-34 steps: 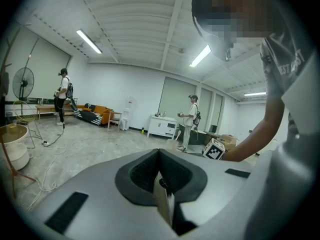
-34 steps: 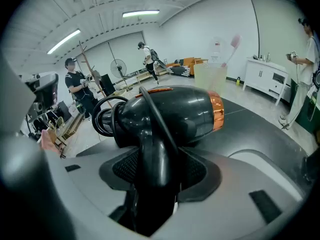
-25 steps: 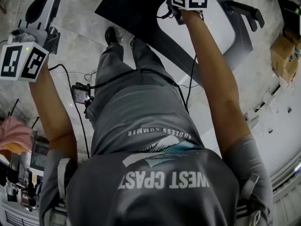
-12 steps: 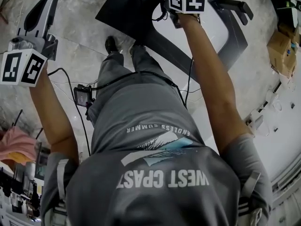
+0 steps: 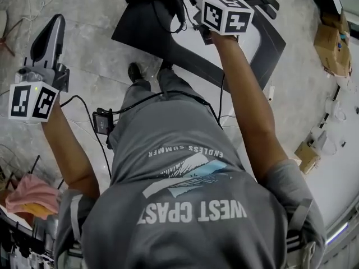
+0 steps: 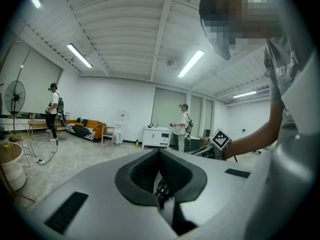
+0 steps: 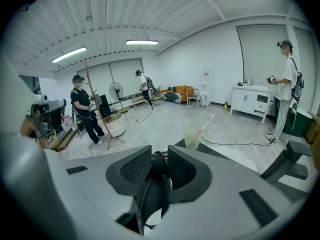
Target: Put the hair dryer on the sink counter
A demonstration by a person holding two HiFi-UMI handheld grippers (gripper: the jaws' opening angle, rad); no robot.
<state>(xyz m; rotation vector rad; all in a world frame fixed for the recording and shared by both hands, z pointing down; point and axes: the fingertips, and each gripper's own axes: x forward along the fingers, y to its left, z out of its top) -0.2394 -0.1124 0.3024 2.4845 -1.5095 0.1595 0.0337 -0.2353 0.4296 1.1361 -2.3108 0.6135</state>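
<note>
Since prev. frame: your right gripper (image 7: 160,159) has risen over the dark platform (image 5: 140,29), and its marker cube (image 5: 227,15) sits lower in the head view. The jaws have just been closing, and the black hair dryer (image 7: 156,175) is now pinched btw. the pads. Left gripper (image 6: 160,153) is also higher. Its jaws are together with nothing in them, well off to the side of the dryer.

Handling (est.): rigid plastic shell, light but prob. nozzle-heavy, smooth, so it may swivel in the jaws. Best hold is the handle, close to the body; can't tell which part you've got. Cord (image 5: 180,10) hangs loose near the jaws, a snag risk.

Views: right gripper view shows pad contact and a cord loop running back btw. the jaws. Head view doesn't show that, but it shows the dryer's bulk sticking out ahead of the jaws. No sink tabletop identifiable in any view.
</note>
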